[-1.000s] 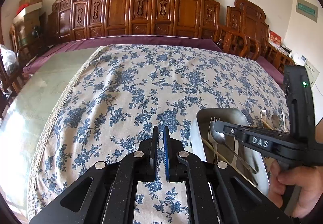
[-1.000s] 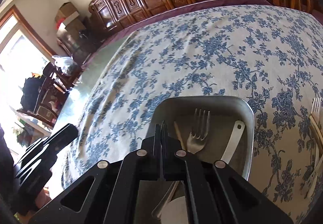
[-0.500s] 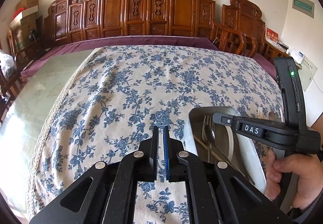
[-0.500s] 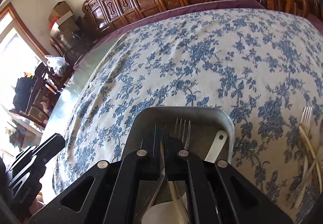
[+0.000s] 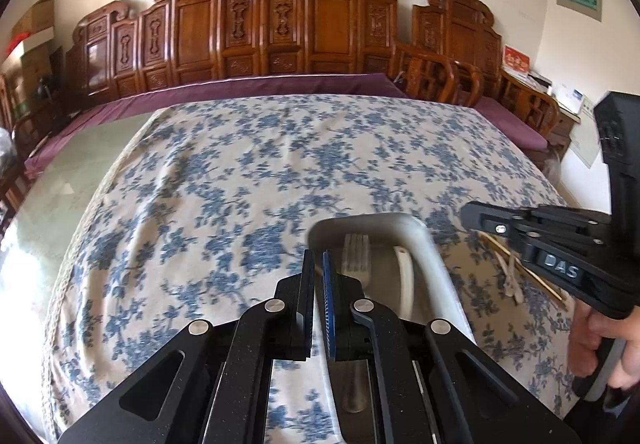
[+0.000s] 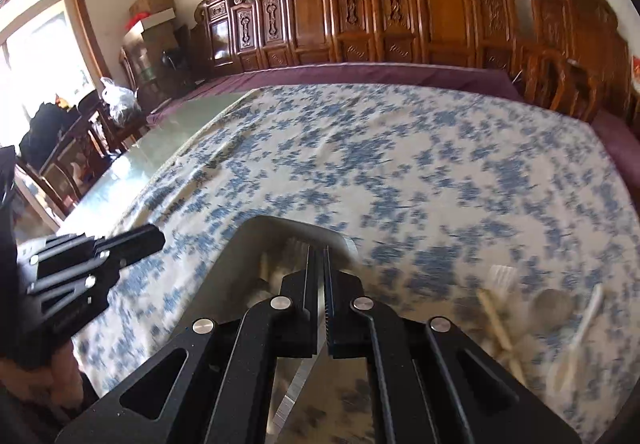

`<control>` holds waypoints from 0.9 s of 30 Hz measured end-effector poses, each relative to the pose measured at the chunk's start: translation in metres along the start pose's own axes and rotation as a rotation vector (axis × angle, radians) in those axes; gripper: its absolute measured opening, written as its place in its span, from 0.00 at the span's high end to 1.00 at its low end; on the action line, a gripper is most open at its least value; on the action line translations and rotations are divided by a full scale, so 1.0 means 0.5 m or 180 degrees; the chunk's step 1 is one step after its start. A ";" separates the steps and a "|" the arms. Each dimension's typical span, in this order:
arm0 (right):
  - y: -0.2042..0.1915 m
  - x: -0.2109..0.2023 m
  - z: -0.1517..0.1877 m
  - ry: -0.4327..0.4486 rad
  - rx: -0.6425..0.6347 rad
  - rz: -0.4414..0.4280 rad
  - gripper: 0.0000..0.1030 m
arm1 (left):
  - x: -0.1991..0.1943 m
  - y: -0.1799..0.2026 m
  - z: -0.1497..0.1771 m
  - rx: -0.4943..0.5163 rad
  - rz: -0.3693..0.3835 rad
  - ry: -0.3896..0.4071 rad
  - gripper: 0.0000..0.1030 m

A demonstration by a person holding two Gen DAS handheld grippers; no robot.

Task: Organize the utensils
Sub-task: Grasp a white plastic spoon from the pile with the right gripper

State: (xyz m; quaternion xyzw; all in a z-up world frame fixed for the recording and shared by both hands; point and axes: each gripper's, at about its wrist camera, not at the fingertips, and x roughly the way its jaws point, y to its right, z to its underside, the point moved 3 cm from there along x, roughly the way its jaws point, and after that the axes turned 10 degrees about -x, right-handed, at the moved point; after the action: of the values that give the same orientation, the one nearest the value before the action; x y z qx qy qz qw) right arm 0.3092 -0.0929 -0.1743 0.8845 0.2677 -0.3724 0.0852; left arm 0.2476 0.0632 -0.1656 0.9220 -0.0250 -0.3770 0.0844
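Observation:
A grey metal tray lies on the blue-flowered tablecloth, holding a metal fork and a white spoon. My left gripper is shut and empty, its tips over the tray's near left edge. The right gripper is shut and hangs above the tray's right side. A shiny blade-like strip shows below its fingers; I cannot tell if it is held. Right of the tray lie loose utensils: a fork, a metal spoon, a white spoon and chopsticks.
The tablecloth covers most of the long table, with bare glass at the left. Carved wooden chairs line the far edge. A hand holds the right gripper's handle at the right.
The left gripper has slid right, so the tray now lies under its tips. The right gripper has risen, rolled and moved right, from over the tray's middle to its right side.

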 end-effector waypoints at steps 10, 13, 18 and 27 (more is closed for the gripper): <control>0.147 -0.095 0.094 0.0012 -0.0015 0.0471 0.95 | 0.015 0.099 0.024 0.0201 0.0152 -0.0056 0.89; 0.195 -0.103 0.125 -0.0042 0.0014 0.0640 0.95 | 0.018 0.123 0.034 0.0262 0.0184 -0.0065 0.87; 0.250 -0.095 0.179 -0.0117 0.0113 0.0785 0.95 | 0.028 0.158 0.054 0.0368 0.0229 -0.0115 0.87; 0.319 -0.063 0.237 -0.0233 0.0308 0.0857 0.75 | 0.035 0.205 0.089 0.0559 0.0271 -0.0176 0.81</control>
State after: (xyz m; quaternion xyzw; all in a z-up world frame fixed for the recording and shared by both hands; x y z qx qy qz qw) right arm 0.3039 -0.2819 -0.2436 0.9013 0.1251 -0.4022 0.1013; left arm 0.2307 -0.0456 -0.1909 0.9132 -0.0995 -0.3947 0.0185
